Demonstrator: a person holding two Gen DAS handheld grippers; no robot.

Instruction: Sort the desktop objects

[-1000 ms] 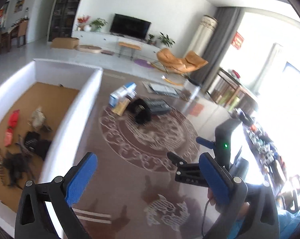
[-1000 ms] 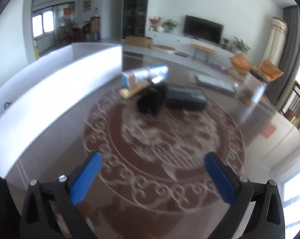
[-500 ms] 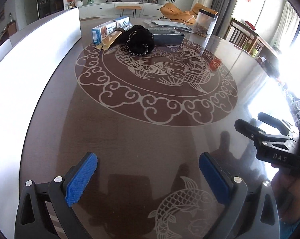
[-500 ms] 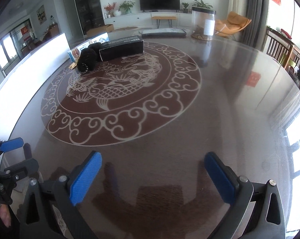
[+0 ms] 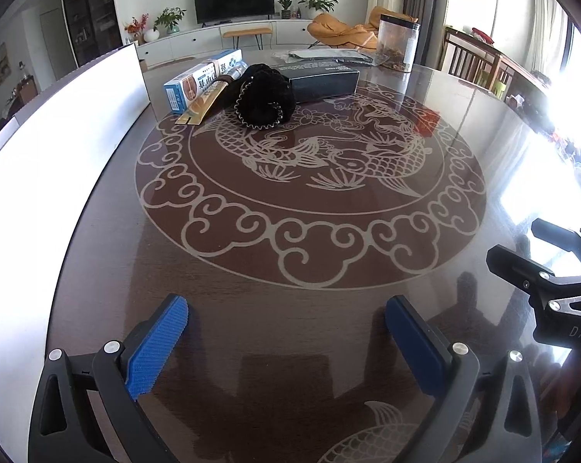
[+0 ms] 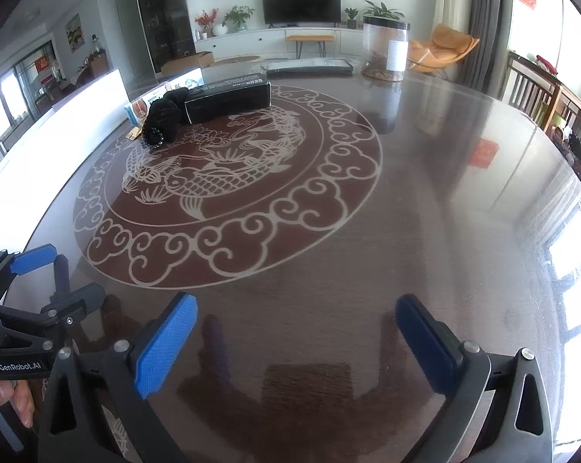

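Both the left gripper (image 5: 286, 341) and right gripper (image 6: 296, 341) gaped wide, holding nothing, above the table (image 5: 290, 308) (black pouch (image 5: 265, 102) lay far off among boxes).

Left gripper (image 5: 286, 341): jaws spread wide, empty, above the table (image 5: 290, 270). Black pouch (image 5: 265, 102), blue-white box (image 5: 197, 83) and dark box (image 5: 325, 81) cluster at far centre.

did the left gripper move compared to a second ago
Yes. The left gripper swung right and dropped low toward the table: the white bin's inside no longer shows, only its wall at the view's left, and the black pouch looms larger ahead.
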